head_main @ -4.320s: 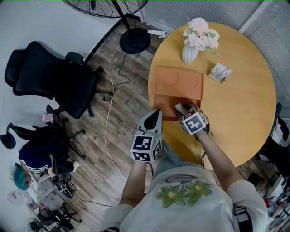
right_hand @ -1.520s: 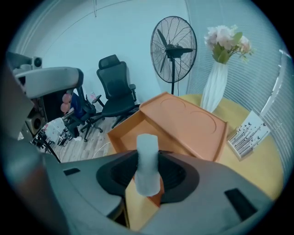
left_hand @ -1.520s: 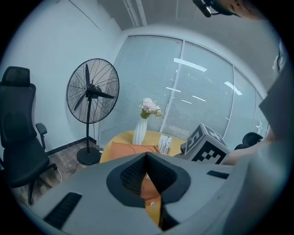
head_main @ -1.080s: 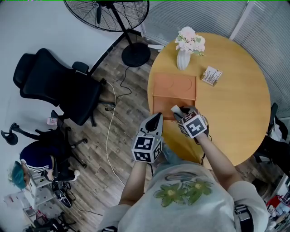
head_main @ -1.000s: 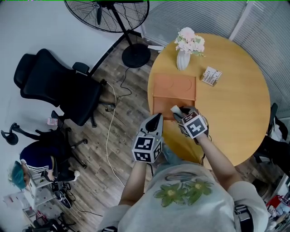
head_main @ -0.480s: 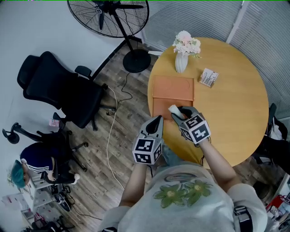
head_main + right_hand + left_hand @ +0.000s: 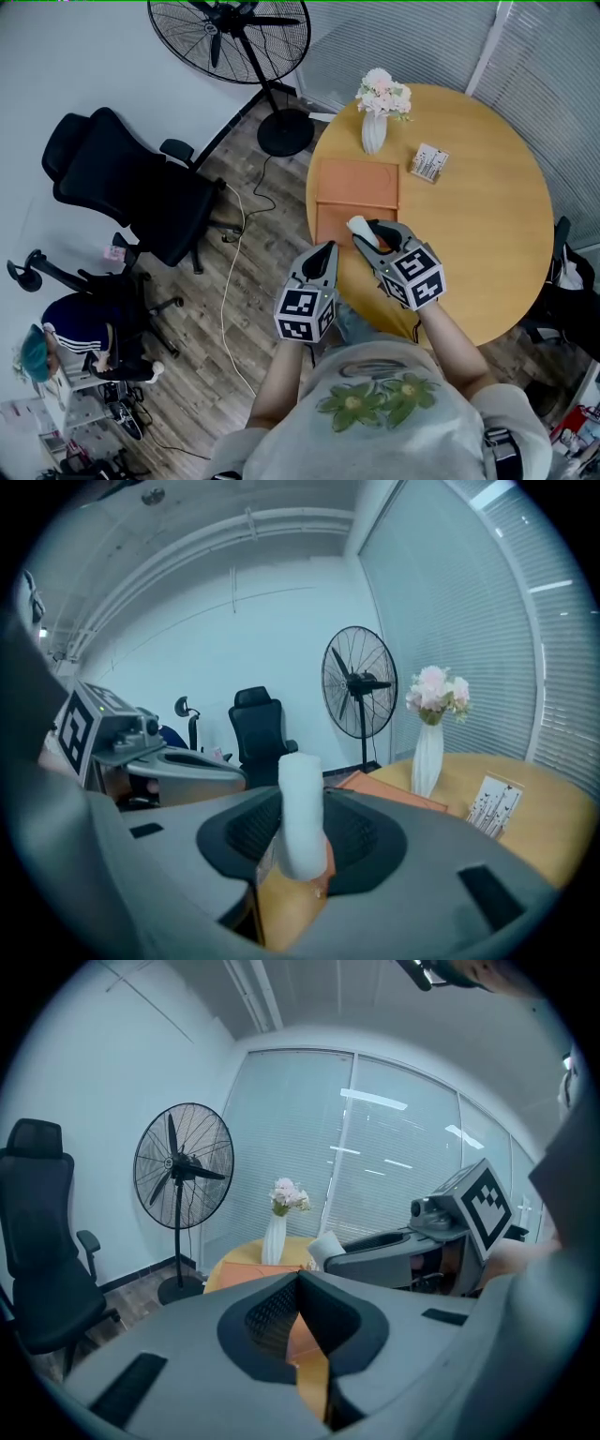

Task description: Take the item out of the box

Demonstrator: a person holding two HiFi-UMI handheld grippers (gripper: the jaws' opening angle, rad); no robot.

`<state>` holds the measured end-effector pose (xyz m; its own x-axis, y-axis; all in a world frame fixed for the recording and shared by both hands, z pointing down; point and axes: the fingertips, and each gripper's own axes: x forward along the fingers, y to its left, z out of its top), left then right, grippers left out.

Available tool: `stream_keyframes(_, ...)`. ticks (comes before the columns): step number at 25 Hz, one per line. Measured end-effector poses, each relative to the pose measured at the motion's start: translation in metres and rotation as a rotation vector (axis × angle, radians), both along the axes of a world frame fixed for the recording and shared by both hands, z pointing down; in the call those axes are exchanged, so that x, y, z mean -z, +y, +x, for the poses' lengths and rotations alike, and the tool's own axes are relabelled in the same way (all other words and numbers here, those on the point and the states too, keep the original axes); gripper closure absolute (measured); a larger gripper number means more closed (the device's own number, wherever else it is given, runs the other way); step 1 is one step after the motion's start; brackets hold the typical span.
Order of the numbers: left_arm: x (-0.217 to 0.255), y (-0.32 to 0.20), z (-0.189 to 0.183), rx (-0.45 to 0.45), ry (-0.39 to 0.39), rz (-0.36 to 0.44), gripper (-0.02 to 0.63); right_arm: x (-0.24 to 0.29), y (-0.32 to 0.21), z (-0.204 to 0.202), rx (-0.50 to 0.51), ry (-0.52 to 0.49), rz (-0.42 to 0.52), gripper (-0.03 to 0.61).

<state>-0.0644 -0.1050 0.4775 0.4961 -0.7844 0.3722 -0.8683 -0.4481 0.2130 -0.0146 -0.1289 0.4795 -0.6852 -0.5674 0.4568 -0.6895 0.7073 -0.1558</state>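
While the round table [image 7: 487, 234], smooth honey-coloured wood, fills the right of the head view, a black floor fan [image 7: 230, 28] w/ a wire grille and a black padded office chair [image 7: 122, 192] stand left of it on grey plank flooring. Flat rectangular box [image 7: 356, 183], matte orange, lies near the table's left edge. Behind it: a slim white ribbed vase [image 7: 373, 136] w/ pale pink flowers, and just right of that a small printed card pack [image 7: 429, 161]. Right gripper [image 7: 370, 232], grey plastic w/ dark ribbed pads, has its jaws fairly wide apart but clamped on the item [image 7: 302, 799]: a white, matte, cylinder-shaped piece w/ a rounded top, upright between the pads. Head view puts it over the box's near half, in the jaws and not lying in the box. Left gripper [image 7: 322, 253] hangs off the table edge, over the floor, jaws closed tip to tip, nothing between them, touching nothing.
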Motion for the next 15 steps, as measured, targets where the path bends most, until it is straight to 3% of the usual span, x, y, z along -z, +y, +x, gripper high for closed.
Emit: stream_keyframes(15,0.016,0.005,-0.008,0.029,0.017,0.035,0.606,0.054,0.015,0.003,-0.014,-0.165,0.164,0.434)
